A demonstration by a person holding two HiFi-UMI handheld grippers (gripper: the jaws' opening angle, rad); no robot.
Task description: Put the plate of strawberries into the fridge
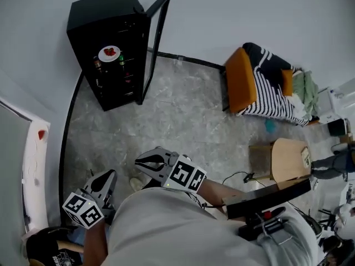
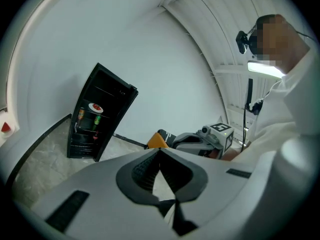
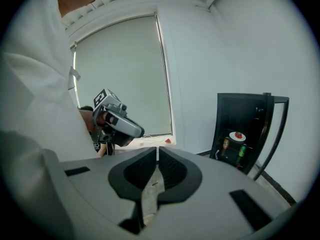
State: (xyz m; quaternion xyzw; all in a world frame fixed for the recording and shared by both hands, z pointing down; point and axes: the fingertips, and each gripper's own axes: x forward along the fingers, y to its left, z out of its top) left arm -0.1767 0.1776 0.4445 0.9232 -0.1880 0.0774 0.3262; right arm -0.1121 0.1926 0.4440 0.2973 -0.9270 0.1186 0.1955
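Observation:
The black fridge (image 1: 105, 15) stands at the far left against the wall with its glass door (image 1: 156, 37) swung open. A white plate of strawberries (image 1: 110, 52) rests on an upper shelf inside; the same plate shows in the left gripper view (image 2: 96, 107) and the right gripper view (image 3: 238, 136). Both grippers are held close to the person's body, well short of the fridge. My left gripper (image 1: 108, 174) (image 2: 159, 150) is shut with nothing in it. My right gripper (image 1: 140, 162) (image 3: 157, 149) is also shut and holds nothing.
Bottles (image 1: 97, 65) stand on the fridge shelf below the plate. An orange chair with a striped cloth (image 1: 260, 82) sits at the right, a wooden stool (image 1: 288, 159) nearer. A white ledge (image 1: 34, 170) with a small red thing (image 1: 41, 133) runs along the left.

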